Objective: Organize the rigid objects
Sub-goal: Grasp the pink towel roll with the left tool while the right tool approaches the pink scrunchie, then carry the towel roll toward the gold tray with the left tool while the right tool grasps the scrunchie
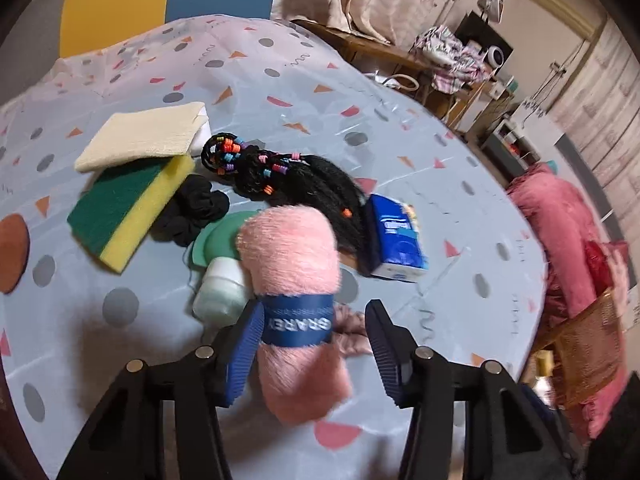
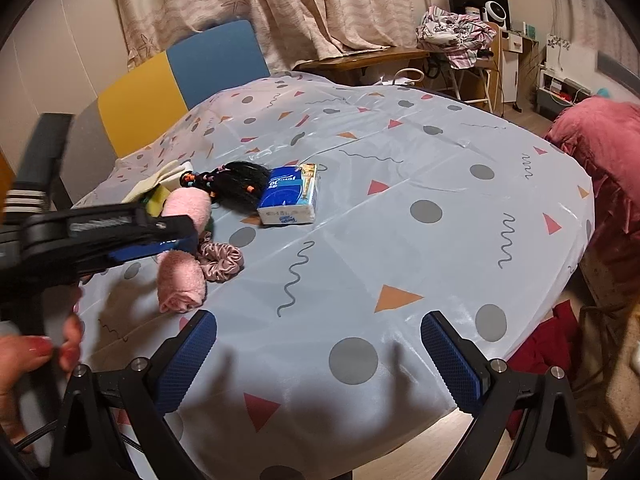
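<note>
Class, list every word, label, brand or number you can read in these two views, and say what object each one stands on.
"GRAREY", seen upside down: blue band round the rolled pink towel.
Smaller line above it on the band: too small to read.
Print on the blue tissue pack: blurred, brand unreadable.
White lettering on the left gripper's black body: blurred.

The left gripper (image 1: 310, 344) is low over the surface, its two blue-padded fingers (image 1: 244, 348) spread apart; one pad touches the side of the rolled pink towel (image 1: 296, 280) lying between them, the other stands clear of it. In the right wrist view the bare hand (image 2: 24, 356) with red-painted nails grips its handle. The right gripper (image 2: 318, 356) hovers near the surface's front edge, fingers (image 2: 184, 360) wide apart with nothing between them.
</note>
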`<state>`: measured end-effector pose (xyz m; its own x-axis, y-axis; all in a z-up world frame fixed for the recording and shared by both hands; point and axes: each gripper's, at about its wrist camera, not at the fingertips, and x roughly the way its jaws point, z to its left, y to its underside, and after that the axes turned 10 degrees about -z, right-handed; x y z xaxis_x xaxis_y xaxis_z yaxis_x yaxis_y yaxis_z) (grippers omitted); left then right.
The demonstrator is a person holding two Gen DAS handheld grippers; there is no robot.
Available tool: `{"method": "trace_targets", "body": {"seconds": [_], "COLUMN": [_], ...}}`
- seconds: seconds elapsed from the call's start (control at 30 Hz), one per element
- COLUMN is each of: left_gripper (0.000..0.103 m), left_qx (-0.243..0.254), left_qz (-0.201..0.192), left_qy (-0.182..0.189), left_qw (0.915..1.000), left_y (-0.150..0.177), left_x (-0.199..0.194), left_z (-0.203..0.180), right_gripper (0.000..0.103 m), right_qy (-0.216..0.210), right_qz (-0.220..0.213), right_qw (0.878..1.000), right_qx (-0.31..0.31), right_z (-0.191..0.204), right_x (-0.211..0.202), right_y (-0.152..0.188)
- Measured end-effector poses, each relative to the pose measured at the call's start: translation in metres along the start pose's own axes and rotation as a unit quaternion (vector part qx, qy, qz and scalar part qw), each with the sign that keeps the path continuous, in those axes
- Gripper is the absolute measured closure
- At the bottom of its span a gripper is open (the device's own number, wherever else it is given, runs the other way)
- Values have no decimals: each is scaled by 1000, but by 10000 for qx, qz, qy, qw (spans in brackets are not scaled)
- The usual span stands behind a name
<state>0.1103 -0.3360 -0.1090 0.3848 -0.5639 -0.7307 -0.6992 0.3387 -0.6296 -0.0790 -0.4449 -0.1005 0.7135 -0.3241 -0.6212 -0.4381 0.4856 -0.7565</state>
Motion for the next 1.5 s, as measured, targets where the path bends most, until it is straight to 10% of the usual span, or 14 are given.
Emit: {"method": "trace_targets", "body": {"seconds": [0.57, 0.93, 1.17, 1.5], "left_gripper": [69, 69, 68, 63], "left_qx": [-283, -570, -742, -557], "left_qz": [-330, -420, -398, -235], "left_qy": [200, -84, -147, -113], "left_qw": [9989, 9975, 9963, 9981], "left_y": [51, 94, 105, 110], "left_x": [-41, -94, -103, -93], "left_z": [51, 100, 119, 115], "right_gripper": [1, 5, 25, 78], "right_qy": [-426, -1114, -1070, -1161], "right_qz": [24, 82, 599, 585], "right_qw": [9990, 9824, 9649, 9799], "right_qx": [-160, -1494, -2322, -1516], "right_z": [18, 87, 110, 100], "right_x": [14, 66, 119, 111], "right_y": [1, -20, -14, -11]}}
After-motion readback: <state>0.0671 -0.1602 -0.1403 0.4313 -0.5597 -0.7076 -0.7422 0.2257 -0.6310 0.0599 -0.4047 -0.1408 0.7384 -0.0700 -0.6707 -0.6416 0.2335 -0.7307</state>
